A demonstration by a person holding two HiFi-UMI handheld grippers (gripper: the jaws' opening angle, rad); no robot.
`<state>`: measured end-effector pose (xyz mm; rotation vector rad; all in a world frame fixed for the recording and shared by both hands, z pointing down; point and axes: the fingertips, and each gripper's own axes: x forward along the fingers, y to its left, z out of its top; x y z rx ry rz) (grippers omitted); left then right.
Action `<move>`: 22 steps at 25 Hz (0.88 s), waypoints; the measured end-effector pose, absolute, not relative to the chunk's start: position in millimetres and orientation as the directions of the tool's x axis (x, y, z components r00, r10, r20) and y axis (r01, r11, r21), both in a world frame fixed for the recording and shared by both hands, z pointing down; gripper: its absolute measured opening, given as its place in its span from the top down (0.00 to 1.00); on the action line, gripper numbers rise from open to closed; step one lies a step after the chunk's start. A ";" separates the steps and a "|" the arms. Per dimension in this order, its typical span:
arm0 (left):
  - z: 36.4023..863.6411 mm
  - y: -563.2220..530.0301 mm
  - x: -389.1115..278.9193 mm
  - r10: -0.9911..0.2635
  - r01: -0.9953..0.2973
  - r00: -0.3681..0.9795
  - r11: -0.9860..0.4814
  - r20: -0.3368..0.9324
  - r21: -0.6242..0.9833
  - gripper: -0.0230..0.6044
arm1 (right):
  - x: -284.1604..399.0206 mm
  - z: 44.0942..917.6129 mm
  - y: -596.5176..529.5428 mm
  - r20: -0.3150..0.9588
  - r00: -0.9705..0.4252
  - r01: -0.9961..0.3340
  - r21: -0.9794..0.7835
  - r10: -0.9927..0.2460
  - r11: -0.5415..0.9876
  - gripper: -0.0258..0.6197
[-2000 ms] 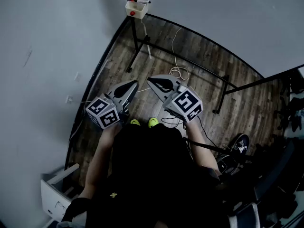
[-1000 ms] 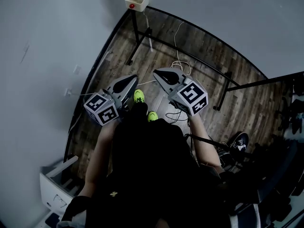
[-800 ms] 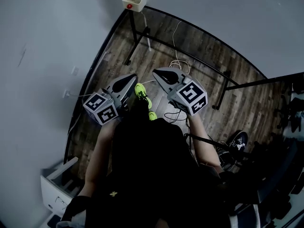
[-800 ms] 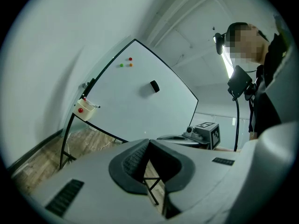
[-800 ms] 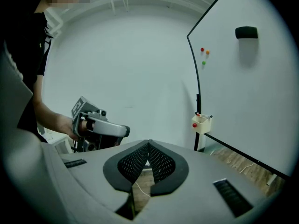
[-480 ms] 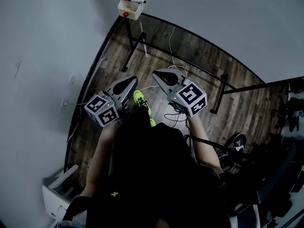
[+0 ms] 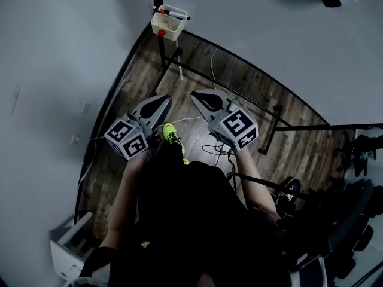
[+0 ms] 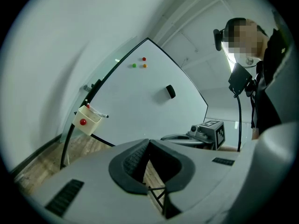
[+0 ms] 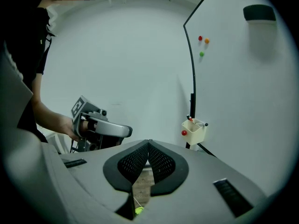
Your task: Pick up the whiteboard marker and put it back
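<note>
The left gripper [image 7: 163,100] and right gripper [image 7: 196,95] were held empty, jaws pressed together. The whiteboard marker [image 7: 178,15] was seen lying, apparently, across the tray [image 7: 163,27] mounted at the whiteboard's [image 8: 140,101] edge, well ahead.

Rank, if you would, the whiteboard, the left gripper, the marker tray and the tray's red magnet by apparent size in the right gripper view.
1. whiteboard
2. left gripper, though it sits nearer the camera
3. marker tray
4. red magnet

Wood-grain plank floor [image 7: 137,82]; smooth whiteboard [image 8: 140,106]; plastic-looking tray [image 7: 167,24]
</note>
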<state>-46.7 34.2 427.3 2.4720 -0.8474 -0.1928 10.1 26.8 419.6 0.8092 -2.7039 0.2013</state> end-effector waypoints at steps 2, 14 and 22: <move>428.1 19.7 -50.5 -0.611 -0.537 0.791 -0.668 0.032 0.515 0.94 | 6.3 422.3 12.2 0.342 -0.791 -0.553 -0.046 -0.507 0.832 0.93; 431.9 -51.7 -59.8 -0.588 -0.515 0.808 -0.670 0.042 0.534 0.94 | -11.9 421.7 -70.5 0.336 -0.785 -0.564 -0.039 -0.520 0.825 0.93; 424.6 -73.7 -60.8 -0.583 -0.516 0.811 -0.675 0.047 0.527 0.94 | -16.9 417.1 -105.6 0.308 -0.777 -0.585 -0.033 -0.549 0.810 0.93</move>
